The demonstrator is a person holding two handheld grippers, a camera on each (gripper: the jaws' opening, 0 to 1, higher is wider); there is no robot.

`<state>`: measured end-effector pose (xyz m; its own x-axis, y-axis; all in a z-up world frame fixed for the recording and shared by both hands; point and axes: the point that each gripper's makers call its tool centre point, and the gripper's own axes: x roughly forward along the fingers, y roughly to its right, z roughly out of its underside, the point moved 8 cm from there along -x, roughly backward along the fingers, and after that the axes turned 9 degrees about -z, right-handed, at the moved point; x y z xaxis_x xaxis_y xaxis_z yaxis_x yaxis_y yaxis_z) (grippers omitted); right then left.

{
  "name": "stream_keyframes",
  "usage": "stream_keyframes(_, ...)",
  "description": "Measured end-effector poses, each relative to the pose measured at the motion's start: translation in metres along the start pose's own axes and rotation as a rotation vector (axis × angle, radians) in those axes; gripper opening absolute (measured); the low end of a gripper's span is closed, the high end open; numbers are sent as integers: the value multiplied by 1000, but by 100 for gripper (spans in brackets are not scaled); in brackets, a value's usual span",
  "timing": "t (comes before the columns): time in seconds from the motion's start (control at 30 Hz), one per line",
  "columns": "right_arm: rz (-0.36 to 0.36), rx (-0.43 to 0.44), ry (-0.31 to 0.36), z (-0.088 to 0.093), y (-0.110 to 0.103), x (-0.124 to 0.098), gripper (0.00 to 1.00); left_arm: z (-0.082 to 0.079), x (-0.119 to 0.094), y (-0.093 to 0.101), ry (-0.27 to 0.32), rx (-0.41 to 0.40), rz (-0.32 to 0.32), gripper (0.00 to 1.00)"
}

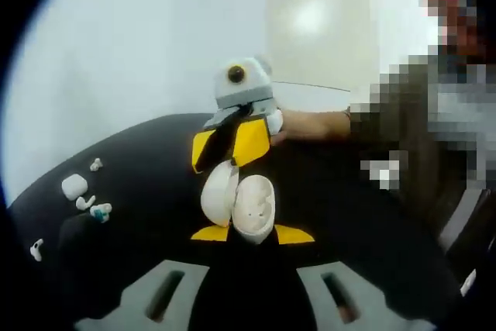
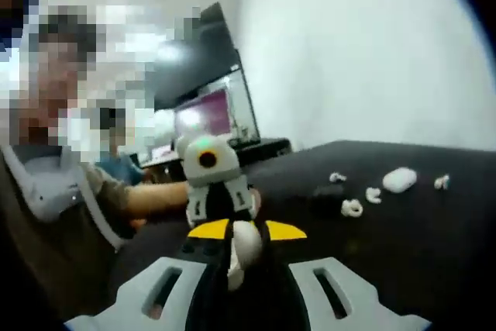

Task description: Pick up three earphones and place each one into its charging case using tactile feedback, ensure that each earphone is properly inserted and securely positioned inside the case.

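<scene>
Between the two grippers, above the black surface (image 1: 139, 153), an open white charging case (image 1: 240, 203) is gripped by the left gripper's (image 1: 253, 234) yellow-tipped jaws. The left gripper view shows its hollow halves; the right gripper view shows it edge-on (image 2: 242, 249). The right gripper (image 1: 231, 145) hovers above, jaw state unclear. Loose earphones (image 2: 351, 208) and a closed case (image 2: 399, 179) lie well apart.

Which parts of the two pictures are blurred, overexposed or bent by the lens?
Left gripper view: the white wall is washed out; the open case is fairly sharp, while the small earphones look soft. Right gripper view: everything is softer; the case between the jaws is blurred and the screen glares. In both, the black table curves from the fisheye.
</scene>
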<state>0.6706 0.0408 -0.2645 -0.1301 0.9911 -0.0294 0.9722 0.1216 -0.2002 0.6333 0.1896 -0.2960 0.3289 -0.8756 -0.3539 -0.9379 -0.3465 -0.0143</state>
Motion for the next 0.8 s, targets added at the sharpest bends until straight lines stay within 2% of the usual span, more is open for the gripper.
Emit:
stream_keyframes(0.07, 25, -9, 11, -1, 3, -2, 20, 0, 0, 0, 1, -3, 1, 16)
stream_keyframes(0.2, 118, -45, 164, -20, 11, -14, 26, 0, 0, 0, -1, -21, 3, 16)
stream_keyframes(0.27, 191, -37, 269, -31, 18, -24, 27, 0, -1, 0, -2, -28, 4, 16)
stream_keyframes(0.33, 307, 2, 324, -31, 32, -33, 27, 1, -1, -1, -4, -39, 8, 16)
stream_keyframes(0.4, 358, 6, 294, -25, 43, -35, 27, 1, -1, 0, -4, -40, 9, 16)
stream_keyframes(0.47, 427, 67, 230, -19, 57, -33, 27, 2, -2, 0, -4, -39, 9, 16)
stream_keyframes(0.6, 393, 95, 188, -22, 70, -16, 26, 2, -2, 0, -4, -44, 8, 16)
stream_keyframes(0.63, 392, 124, 150, -21, 75, -8, 26, 2, -2, 0, -5, -48, 8, 16)
stream_keyframes(0.7, 396, 42, 39, -17, 81, 6, 26, 2, -2, 0, -4, -49, 8, 16)
stream_keyframes(0.77, 388, -45, -112, -9, 85, 20, 26, 2, -2, 0, -2, -48, 9, 16)
stream_keyframes(0.8, 388, -61, -149, -6, 85, 24, 26, 3, -2, 0, -1, -47, 10, 16)
